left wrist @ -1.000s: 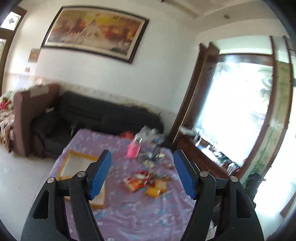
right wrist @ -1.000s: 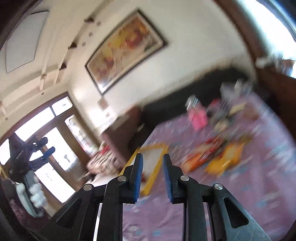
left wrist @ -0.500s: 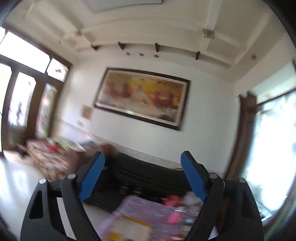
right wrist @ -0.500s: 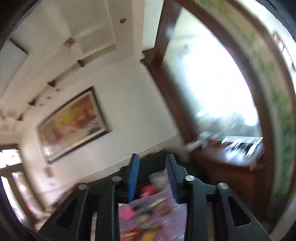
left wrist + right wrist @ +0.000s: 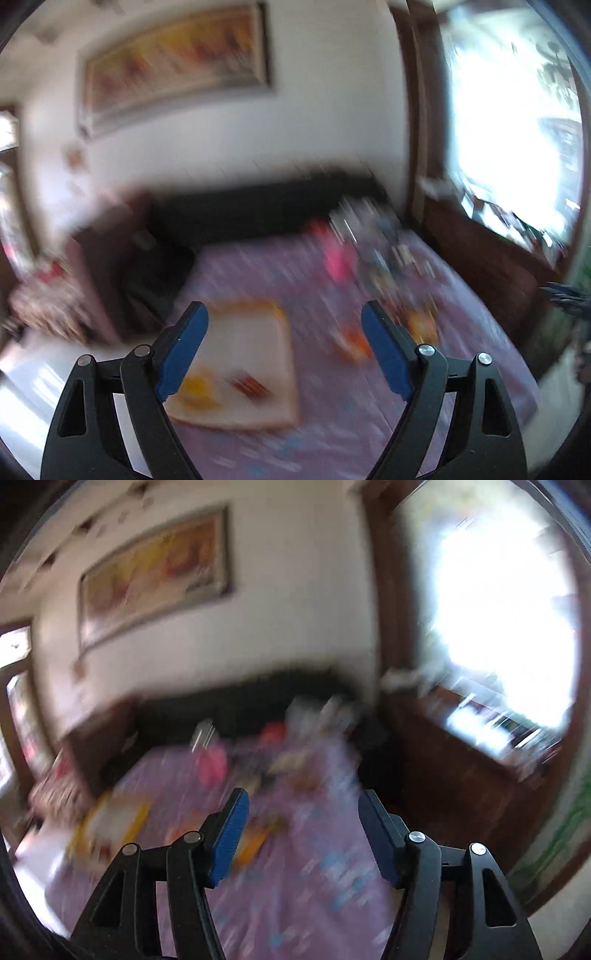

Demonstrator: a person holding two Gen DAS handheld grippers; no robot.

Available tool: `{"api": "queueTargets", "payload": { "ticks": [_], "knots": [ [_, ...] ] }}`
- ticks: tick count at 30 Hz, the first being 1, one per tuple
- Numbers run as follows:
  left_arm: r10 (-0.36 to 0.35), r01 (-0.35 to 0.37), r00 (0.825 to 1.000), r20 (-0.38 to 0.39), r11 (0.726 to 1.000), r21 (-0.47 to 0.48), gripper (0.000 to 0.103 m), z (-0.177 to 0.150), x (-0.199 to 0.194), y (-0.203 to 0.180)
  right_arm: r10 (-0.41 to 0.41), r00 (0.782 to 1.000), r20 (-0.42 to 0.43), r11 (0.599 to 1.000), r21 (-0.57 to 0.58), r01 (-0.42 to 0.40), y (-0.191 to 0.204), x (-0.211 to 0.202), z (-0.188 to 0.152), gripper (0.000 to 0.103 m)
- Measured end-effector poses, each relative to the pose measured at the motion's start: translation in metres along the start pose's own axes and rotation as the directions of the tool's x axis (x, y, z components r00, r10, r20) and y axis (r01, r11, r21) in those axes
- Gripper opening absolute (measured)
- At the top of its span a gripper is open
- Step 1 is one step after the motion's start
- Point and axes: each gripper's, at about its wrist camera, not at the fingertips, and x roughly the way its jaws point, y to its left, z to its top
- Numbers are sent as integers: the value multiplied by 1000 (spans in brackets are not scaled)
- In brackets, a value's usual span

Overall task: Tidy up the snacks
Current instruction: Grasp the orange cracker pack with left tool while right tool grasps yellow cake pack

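Note:
Both views are motion-blurred. A table with a purple cloth holds a white tray with a yellow rim, which has two blurred snack packets in it. Loose orange and red snack packets lie to its right. My left gripper is open and empty, held above the table's near side. In the right wrist view the tray is at the left and an orange packet lies near the middle. My right gripper is open and empty above the cloth.
A pink bottle and blurred clutter stand at the table's far end. A black sofa lies beyond it. A dark wooden cabinet runs along the right under a bright window.
Both cameras have swung down from the wall and ceiling to the table. My right gripper has opened wide from nearly shut. My left gripper stays open.

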Motion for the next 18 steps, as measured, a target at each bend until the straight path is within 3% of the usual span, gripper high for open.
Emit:
{"api": "queueTargets", "payload": {
  "ticks": [1, 3, 5, 7, 9, 14, 18],
  "knots": [
    [-64, 62, 994, -84, 998, -27, 85, -18, 42, -5, 39, 998, -51, 999, -8, -39, 12, 25, -18, 64],
    [-148, 128, 960, -239, 987, -98, 81, -60, 114, -21, 126, 978, -167, 991, -20, -131, 40, 85, -54, 62],
    [-187, 156, 922, -339, 981, -117, 58, -86, 167, -32, 186, 948, -259, 981, -1, -192, 62, 136, -77, 60],
    [-178, 158, 899, -400, 984, -82, 57, -105, 194, -53, 212, 929, -304, 975, -3, -223, 75, 174, -88, 56],
    [-149, 150, 897, -415, 988, -30, 57, -113, 206, -73, 205, 923, -326, 971, -50, -233, 93, 210, -86, 56],
    [-139, 192, 903, -407, 977, 91, 57, -86, 247, -97, 196, 912, -360, 950, -161, -268, 121, 274, -70, 56],
    [-120, 222, 894, -432, 955, 195, 57, -78, 288, -121, 204, 885, -419, 930, -199, -308, 131, 316, -68, 57]
  ]
}}
